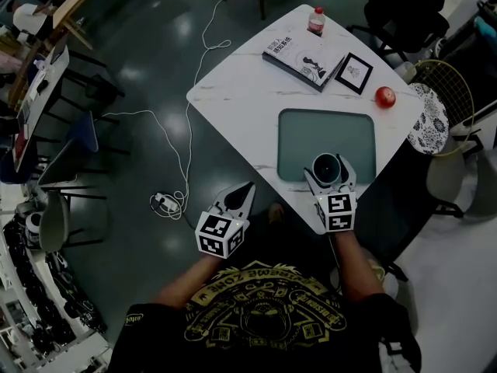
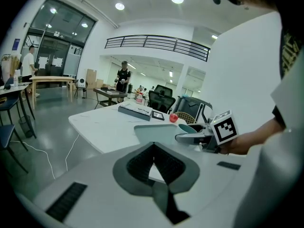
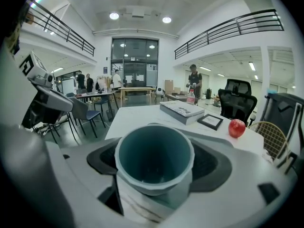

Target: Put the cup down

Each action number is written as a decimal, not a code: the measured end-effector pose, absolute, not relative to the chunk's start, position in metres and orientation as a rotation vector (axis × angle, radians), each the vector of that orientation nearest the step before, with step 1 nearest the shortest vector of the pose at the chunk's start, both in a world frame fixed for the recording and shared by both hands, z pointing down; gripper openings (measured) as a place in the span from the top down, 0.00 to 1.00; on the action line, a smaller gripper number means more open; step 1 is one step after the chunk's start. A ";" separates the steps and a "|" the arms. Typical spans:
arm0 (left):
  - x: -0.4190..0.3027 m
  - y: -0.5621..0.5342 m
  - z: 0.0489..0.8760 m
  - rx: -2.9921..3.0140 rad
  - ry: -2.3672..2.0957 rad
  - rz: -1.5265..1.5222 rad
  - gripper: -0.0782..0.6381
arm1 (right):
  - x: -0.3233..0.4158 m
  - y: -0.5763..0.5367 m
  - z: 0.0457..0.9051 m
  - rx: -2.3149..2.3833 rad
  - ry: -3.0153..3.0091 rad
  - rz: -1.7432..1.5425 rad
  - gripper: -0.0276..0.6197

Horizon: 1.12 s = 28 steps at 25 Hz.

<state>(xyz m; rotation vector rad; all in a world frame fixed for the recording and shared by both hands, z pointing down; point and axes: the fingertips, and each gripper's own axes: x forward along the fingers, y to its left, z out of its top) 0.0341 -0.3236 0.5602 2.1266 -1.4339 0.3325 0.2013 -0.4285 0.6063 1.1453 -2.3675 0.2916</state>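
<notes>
The white table (image 1: pixel 241 92) carries a teal mat (image 1: pixel 311 130) just beneath the upright cup (image 1: pixel 326 164), which I hold clamped in the right gripper (image 1: pixel 329 179) (the left gripper (image 1: pixel 242 193), closed and empty, hangs off-table).

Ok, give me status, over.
Left claw shut, empty, off the table. Right claw shut on the cup, upright, over near edge of the mat. Mat bare; apple, frame, book well beyond.
</notes>
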 end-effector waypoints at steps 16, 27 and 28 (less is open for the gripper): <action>0.031 -0.313 0.560 2.108 -1.451 0.330 0.88 | 0.201 -0.424 0.566 1.197 -2.475 0.294 0.33; -0.029 -0.269 0.536 2.091 -1.569 0.269 0.88 | 0.163 -0.383 0.509 1.242 -2.532 0.197 0.33; -0.039 -0.261 0.534 2.081 -1.587 0.261 0.88 | 0.153 -0.374 0.505 1.228 -2.544 0.194 0.33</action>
